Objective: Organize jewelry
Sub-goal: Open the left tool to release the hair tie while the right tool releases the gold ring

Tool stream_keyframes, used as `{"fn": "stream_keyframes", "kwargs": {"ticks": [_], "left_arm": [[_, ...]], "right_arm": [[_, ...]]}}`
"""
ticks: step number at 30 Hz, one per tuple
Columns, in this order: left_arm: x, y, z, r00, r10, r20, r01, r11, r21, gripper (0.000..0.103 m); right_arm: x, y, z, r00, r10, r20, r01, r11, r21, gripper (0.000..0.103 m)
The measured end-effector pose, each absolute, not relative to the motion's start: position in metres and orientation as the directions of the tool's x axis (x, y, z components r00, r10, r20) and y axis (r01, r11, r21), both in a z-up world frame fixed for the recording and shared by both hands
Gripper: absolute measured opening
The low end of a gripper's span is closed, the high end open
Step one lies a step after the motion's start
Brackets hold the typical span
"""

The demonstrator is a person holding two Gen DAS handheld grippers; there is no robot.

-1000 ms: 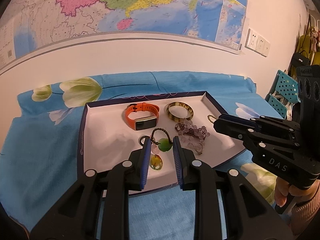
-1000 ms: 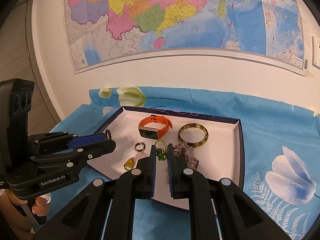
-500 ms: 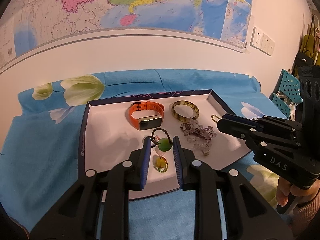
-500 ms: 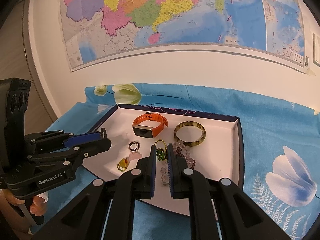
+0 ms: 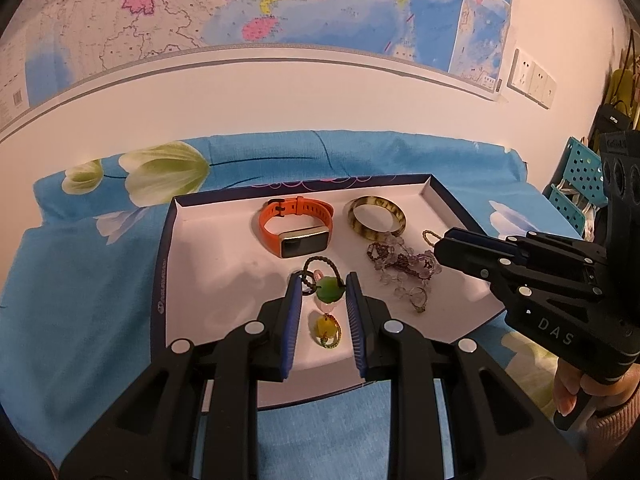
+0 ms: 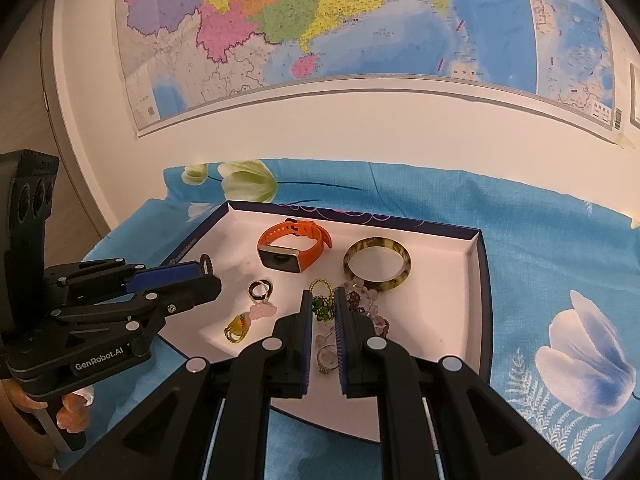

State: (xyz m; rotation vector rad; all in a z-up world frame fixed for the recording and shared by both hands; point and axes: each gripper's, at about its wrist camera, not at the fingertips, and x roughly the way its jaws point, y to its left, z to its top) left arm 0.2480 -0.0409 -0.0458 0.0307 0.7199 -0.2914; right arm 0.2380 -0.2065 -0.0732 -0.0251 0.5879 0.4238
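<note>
The left gripper (image 5: pixel 323 294) is being held with its jaws apart, a green bead pendant (image 5: pixel 330 289) on a dark cord lying between the blue pads (image 5: pixel 294 312), while the right gripper (image 6: pixel 323 307) is being held with only a narrow gap between its jaws, which are closed on nothing, above a small green beaded piece (image 6: pixel 322 309). The jewelry is being kept in a shallow white tray (image 5: pixel 208 264) with a dark blue rim: an orange smart band (image 5: pixel 297 227) and a mottled bangle (image 5: pixel 376 221) at the far side, pale crystal beads (image 5: pixel 400 268) to the right, a yellow charm (image 5: pixel 326 330) near. The tray is being supported by a blue floral cloth (image 6: pixel 560 264), and a large map (image 6: pixel 360 32) is being displayed on the wall behind, with wall sockets (image 5: pixel 532 83) at the right.
</note>
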Motion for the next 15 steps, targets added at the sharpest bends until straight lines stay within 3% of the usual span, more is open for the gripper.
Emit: {"fn": "stream_keyframes", "kwargs": {"ticks": [15], "left_arm": [[0.256, -0.041, -0.051, 0.702, -0.242, -0.670, 0.262, 0.962, -0.072, 0.023]], "right_arm": [[0.251, -0.206, -0.079, 0.739, 0.366, -0.565, -0.382, 0.919, 0.095, 0.009]]}}
